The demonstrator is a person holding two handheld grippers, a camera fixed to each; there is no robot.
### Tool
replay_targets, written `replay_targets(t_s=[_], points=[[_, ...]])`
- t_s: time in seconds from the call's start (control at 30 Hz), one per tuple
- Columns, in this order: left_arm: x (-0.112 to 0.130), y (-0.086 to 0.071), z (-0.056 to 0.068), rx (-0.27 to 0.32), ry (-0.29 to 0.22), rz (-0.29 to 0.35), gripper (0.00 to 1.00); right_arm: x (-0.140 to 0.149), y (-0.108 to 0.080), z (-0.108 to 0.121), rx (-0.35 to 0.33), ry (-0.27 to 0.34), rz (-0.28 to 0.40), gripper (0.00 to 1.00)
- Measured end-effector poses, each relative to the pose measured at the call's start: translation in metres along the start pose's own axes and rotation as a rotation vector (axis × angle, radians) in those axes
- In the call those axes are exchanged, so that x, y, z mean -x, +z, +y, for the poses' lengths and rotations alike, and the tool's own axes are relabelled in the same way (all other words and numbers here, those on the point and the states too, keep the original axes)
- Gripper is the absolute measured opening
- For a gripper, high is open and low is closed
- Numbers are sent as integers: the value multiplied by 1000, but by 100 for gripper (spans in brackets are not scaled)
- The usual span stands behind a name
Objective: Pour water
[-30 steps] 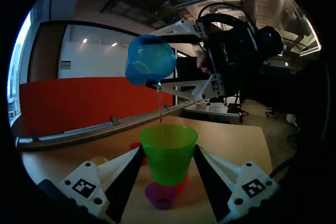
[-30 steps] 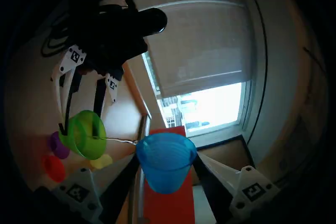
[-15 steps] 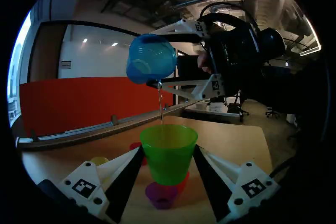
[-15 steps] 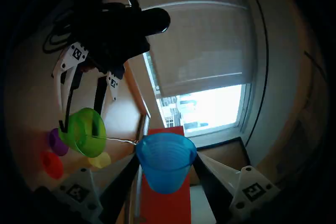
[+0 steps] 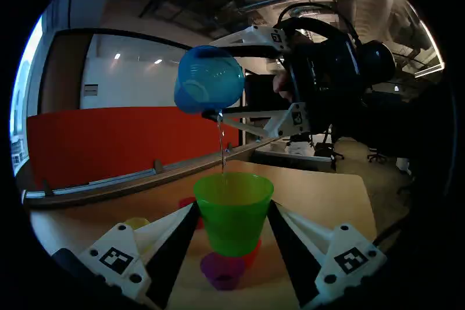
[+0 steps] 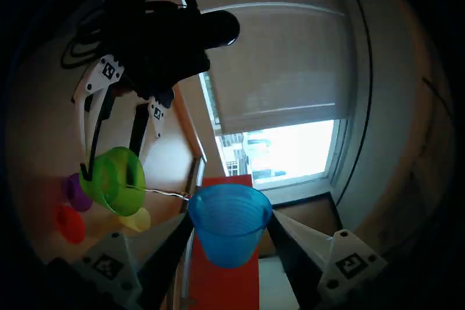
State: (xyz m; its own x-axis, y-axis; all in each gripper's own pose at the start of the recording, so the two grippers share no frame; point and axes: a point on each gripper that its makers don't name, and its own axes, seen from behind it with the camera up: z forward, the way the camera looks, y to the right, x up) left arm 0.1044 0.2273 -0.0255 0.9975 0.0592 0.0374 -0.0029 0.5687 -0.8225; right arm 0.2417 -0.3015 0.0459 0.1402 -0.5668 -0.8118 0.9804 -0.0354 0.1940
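**Containers, held: 2**
- Green cup: upright, raised above the counter. The left gripper has both fingers closed on its sides. Its fill level cannot be told.
- Blue cup: translucent, clamped between both fingers of the right gripper. In the left gripper view it is tipped over, higher than the green cup.
- Water: one thin stream, running from the blue cup's lower rim into the green cup's mouth.

**Containers, on the counter: at least 3, all small**
- Purple cup: 1, below the green cup. Contents cannot be told.
- Yellow cup: 1, toward the counter edge that runs along the red wall.
- Red cup: red shows on both sides of the green cup. Whether that is one cup or two cannot be told.

**Markings**
- Each finger carries one black-and-white square marker.
- No writing can be read.
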Motion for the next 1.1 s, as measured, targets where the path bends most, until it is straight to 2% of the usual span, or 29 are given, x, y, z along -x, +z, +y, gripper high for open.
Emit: replay_targets(t_s=[1.1], points=[[1, -2, -3, -10, -3, 9, 83, -16, 0, 1, 4, -75, 1, 90]])
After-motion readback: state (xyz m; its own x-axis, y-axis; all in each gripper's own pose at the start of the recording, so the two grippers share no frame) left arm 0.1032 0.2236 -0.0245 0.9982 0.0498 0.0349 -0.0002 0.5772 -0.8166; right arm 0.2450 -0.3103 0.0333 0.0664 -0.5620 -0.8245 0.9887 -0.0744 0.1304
